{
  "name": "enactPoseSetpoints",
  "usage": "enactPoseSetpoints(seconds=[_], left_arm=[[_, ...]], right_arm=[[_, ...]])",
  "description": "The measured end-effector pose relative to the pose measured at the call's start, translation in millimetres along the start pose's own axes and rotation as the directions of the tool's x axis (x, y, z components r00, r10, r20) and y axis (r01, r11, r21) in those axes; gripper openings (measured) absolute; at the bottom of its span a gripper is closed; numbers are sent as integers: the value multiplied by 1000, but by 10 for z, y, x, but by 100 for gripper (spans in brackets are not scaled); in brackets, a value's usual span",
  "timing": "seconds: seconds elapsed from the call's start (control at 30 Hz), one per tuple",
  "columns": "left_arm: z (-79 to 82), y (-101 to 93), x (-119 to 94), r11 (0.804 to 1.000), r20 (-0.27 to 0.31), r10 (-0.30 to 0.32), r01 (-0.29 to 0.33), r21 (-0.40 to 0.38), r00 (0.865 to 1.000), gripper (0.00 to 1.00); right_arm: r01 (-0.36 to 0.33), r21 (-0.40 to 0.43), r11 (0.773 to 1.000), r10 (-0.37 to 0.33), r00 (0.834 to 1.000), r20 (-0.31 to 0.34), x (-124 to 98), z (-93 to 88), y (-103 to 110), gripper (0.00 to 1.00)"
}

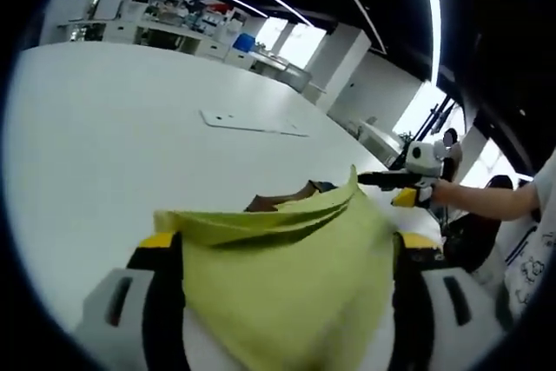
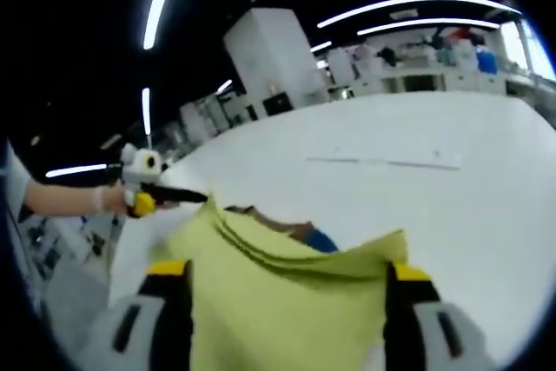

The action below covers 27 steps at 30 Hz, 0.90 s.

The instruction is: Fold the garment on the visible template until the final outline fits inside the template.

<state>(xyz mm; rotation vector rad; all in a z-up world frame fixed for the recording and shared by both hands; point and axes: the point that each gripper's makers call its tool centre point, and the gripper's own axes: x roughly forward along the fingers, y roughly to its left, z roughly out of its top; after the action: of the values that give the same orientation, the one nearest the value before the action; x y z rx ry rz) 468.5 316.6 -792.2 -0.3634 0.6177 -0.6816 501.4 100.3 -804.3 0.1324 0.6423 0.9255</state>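
You are working in a large open-plan lab or workshop hall. The ceiling is dark and carries long, thin light strips (image 1: pixel 261 2) running across it. The white bench (image 1: pixel 113 128) in front of you is very wide and extends far back. Behind it, white shelving and cabinets (image 1: pixel 165 28) hold mixed equipment, including a blue container (image 1: pixel 245 42). A broad white square pillar (image 2: pixel 274 58) rises to the ceiling. In the right gripper view, further white workstations (image 2: pixel 408 62) line the far wall beside bright windows (image 2: pixel 534 45).
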Motion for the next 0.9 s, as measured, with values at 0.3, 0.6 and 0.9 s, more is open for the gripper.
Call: enactPoseSetpoints(seconds=[0.3,0.6,0.9], left_arm=[[-17,49,1,1000,-3,22,-22,-3,1000,98],[-112,-88,-81,999,-43,11,-9,47,999,98],[-326,-182,-282,997,-77,13,-7,76,997,96]], right_arm=[[15,3,1000,-15,1000,-20,-9,-48,-74,91],[18,-20,1000,-18,999,-27,-150,-83,-13,90],[40,0,999,-40,998,-48,-465,-334,11,89]])
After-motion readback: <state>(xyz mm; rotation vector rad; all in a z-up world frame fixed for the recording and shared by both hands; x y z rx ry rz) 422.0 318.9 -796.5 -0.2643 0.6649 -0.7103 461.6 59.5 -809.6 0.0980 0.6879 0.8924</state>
